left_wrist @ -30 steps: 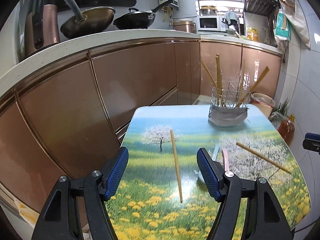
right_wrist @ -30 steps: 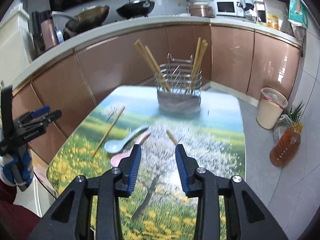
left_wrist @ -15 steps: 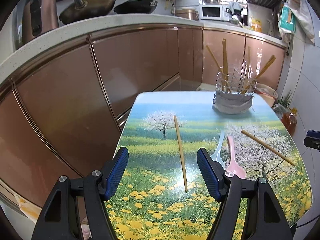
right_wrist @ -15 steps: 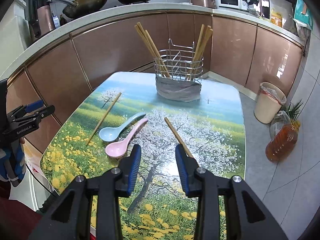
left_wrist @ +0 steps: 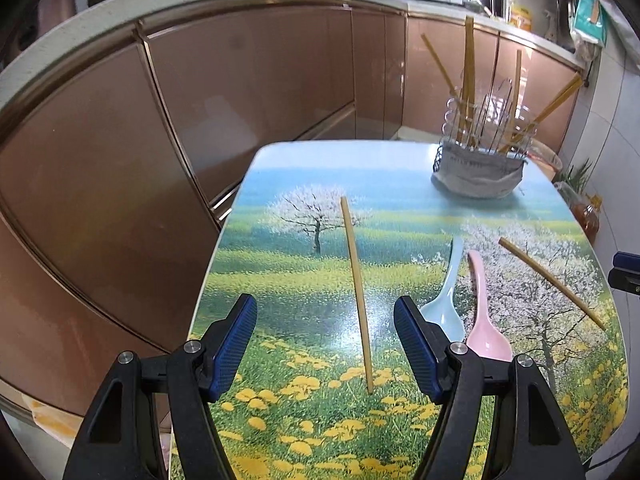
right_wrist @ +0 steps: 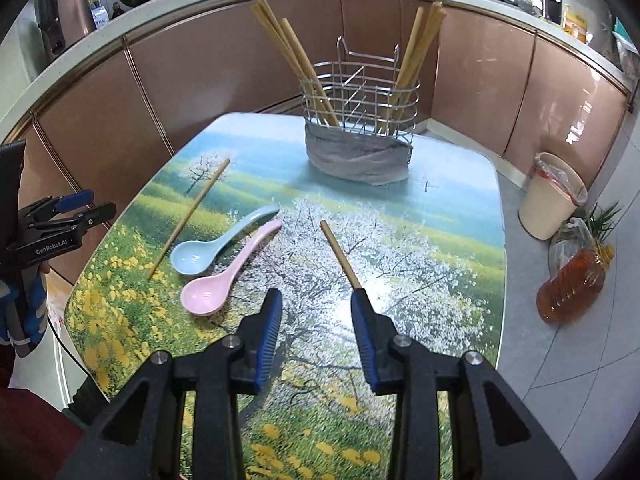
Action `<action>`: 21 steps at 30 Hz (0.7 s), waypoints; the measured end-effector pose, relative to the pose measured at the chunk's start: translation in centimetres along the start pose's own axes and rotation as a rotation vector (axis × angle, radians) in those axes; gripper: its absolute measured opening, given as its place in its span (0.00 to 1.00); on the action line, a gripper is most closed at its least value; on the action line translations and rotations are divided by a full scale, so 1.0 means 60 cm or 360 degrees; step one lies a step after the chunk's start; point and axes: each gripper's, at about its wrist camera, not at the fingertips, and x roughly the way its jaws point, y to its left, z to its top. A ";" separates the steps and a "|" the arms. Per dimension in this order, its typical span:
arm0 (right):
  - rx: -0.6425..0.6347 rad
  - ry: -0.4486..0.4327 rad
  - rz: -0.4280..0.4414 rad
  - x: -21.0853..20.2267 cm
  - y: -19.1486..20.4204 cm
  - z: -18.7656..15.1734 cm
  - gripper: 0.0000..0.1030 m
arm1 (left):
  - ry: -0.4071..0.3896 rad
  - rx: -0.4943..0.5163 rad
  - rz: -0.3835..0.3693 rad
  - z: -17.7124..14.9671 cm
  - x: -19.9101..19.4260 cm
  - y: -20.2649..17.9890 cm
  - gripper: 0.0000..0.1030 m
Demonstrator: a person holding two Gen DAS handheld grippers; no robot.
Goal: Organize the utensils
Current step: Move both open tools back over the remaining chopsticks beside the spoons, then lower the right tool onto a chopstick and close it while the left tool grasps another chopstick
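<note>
Beyond both hand-held grippers, at the far end of the counter [right_wrist: 460, 208], the wire holder [right_wrist: 360, 120] already carries several chopsticks leaning out to either side — so part of the sorting looks done. Four pieces are left loose on the counter: two chopsticks and two spoons. The left hand-held gripper [left_wrist: 325, 350] is spread wide and holds nothing; one chopstick [left_wrist: 356, 292] lies lengthwise just ahead of it, its near end falling between the two fingers in the left wrist view, though whether the fingers are down at counter level I cannot tell. The blue spoon [left_wrist: 446, 300] and pink spoon [left_wrist: 484, 316] lie side by side just beyond its right finger, bowls toward it, handles pointing to the holder. The right hand-held gripper [right_wrist: 317, 338] is also open, less widely, and empty; the second chopstick [right_wrist: 340, 254] runs slantwise ahead, its near end passing behind the tip of the right finger — off to that side, not centred in the gap. My judgement: each hand-held gripper is lined up on its own chopstick, and both spoons wait.
</note>
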 end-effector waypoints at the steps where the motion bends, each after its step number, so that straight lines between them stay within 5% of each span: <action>1: -0.0005 0.0011 0.0000 0.006 -0.002 0.002 0.33 | 0.0012 0.0004 0.0000 0.002 0.007 -0.002 0.68; 13: -0.0088 0.0166 0.0029 0.088 -0.021 0.032 0.33 | 0.0199 -0.0030 -0.0123 0.036 0.104 0.002 0.68; 21: -0.0198 0.0358 0.0070 0.144 -0.026 0.051 0.33 | 0.0464 -0.0030 -0.0266 0.075 0.198 0.008 0.65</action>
